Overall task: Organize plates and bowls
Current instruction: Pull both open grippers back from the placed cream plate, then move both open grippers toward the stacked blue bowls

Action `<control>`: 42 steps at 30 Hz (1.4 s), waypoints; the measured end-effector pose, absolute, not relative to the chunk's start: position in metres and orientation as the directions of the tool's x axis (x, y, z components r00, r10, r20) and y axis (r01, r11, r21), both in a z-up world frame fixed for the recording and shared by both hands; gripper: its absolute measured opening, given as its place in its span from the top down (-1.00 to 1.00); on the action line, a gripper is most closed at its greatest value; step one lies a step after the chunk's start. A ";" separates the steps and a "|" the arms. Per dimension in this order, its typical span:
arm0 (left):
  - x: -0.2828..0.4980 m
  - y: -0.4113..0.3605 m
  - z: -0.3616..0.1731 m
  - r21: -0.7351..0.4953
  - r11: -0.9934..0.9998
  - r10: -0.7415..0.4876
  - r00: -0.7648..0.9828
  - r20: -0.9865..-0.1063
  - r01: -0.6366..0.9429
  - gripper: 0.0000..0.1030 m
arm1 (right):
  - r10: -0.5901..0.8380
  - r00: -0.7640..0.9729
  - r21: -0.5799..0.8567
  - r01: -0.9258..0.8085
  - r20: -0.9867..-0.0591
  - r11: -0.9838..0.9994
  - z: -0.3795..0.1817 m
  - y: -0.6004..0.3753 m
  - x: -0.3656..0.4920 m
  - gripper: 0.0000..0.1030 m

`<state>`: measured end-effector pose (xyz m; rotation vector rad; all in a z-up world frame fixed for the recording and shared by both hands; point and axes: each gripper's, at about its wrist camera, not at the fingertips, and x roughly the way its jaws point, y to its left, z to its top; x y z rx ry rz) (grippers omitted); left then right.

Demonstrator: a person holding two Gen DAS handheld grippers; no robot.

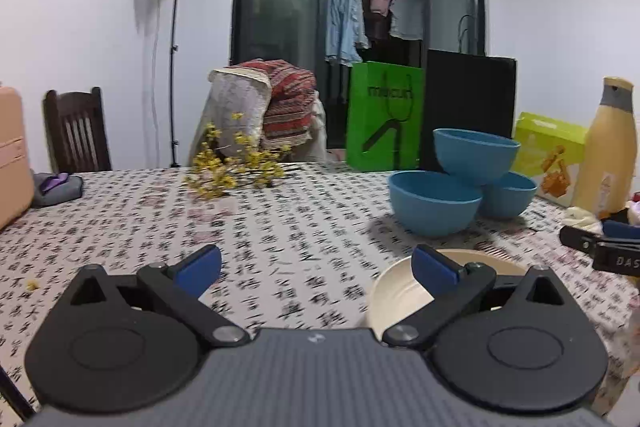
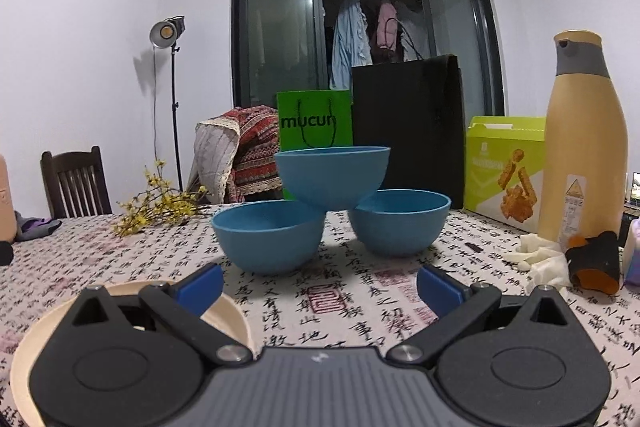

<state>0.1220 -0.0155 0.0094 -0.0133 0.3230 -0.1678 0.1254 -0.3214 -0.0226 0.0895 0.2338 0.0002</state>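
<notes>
Three blue bowls form a small pyramid on the patterned tablecloth: two side by side (image 2: pixel 272 237) (image 2: pixel 400 221) and a third (image 2: pixel 332 173) resting on their rims. The left wrist view shows the same pyramid (image 1: pixel 434 203) at the right. A cream plate (image 1: pixel 394 293) lies under the right finger of my left gripper (image 1: pixel 316 265), which is open and holds nothing. The plate (image 2: pixel 232 311) also sits low at the left under my right gripper (image 2: pixel 320 281), open and empty. In the left wrist view the right gripper's fingers (image 1: pixel 600 245) reach in at the right edge.
A tall yellow bottle (image 2: pixel 584 147), a green snack box (image 2: pixel 504 171) and white cloth (image 2: pixel 540 259) stand at the right. Green (image 2: pixel 316 125) and black (image 2: pixel 408 131) bags rise behind the bowls. Yellow flowers (image 1: pixel 232 167) lie at the back left; a chair (image 1: pixel 76 131) stands beyond.
</notes>
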 end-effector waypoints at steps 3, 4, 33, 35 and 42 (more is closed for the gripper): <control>0.127 -0.022 0.020 -0.050 0.981 -0.194 0.931 -0.308 0.188 -1.00 | 0.017 0.969 0.109 0.010 -0.245 0.994 -0.012 -0.330 0.130 -1.00; 0.129 -0.024 0.024 -0.051 0.979 -0.202 0.931 -0.305 0.196 -1.00 | 0.016 0.969 0.114 0.013 -0.247 0.993 -0.008 -0.332 0.132 -1.00; 0.218 -0.076 0.114 -0.174 0.937 -0.349 0.856 -0.382 0.304 -1.00 | 0.000 0.961 0.248 0.072 -0.277 0.966 0.100 -0.379 0.203 -1.00; 0.223 -0.081 0.118 -0.179 0.936 -0.350 0.855 -0.383 0.303 -1.00 | 0.010 0.958 0.255 0.066 -0.285 0.965 0.106 -0.381 0.209 -1.00; 0.246 -0.093 0.129 -0.216 0.932 -0.356 0.846 -0.397 0.290 -1.00 | 0.001 0.946 0.241 0.082 -0.326 0.967 0.123 -0.383 0.235 -1.00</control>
